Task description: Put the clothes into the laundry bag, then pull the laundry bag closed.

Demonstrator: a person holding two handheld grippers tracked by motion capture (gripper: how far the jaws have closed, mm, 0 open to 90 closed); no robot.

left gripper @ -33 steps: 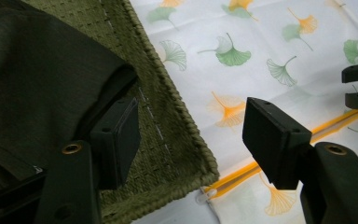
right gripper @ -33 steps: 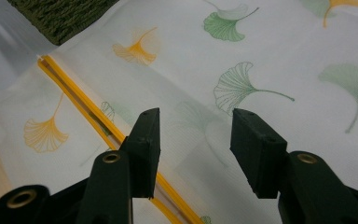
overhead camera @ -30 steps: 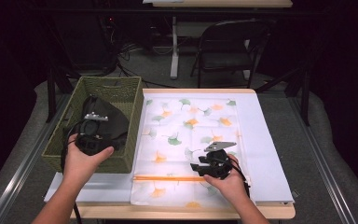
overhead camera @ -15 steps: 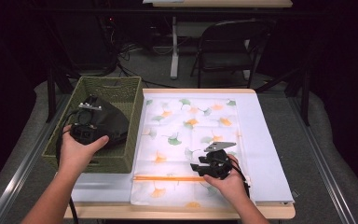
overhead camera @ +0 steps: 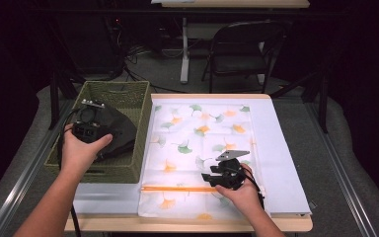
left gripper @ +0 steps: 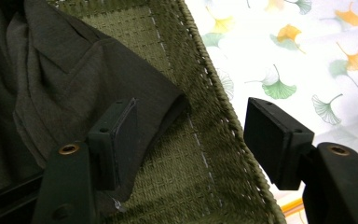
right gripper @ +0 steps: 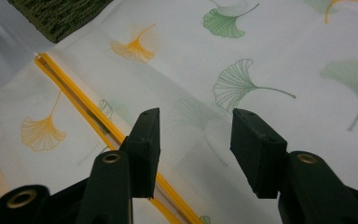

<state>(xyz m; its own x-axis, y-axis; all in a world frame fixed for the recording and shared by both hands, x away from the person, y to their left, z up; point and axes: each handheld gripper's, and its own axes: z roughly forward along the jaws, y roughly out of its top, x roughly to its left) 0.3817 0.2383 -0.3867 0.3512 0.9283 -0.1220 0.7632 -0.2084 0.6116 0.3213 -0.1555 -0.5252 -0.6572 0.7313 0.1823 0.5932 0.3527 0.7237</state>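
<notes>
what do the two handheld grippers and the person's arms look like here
Both grippers, left gripper and right gripper, are black, each with two blocky rectangular jaws and brass-coloured screw holes at the jaw arms. The right one carries a grey three-cornered plate. A black cable trails from the left. Forearms are bare, no sleeves.

Basket wall (left gripper: 223,154) beside garment (left gripper: 51,84)

Dark grey garment (left gripper: 60,84), seemingly crumpled, inside green woven basket (left gripper: 205,154)
</notes>
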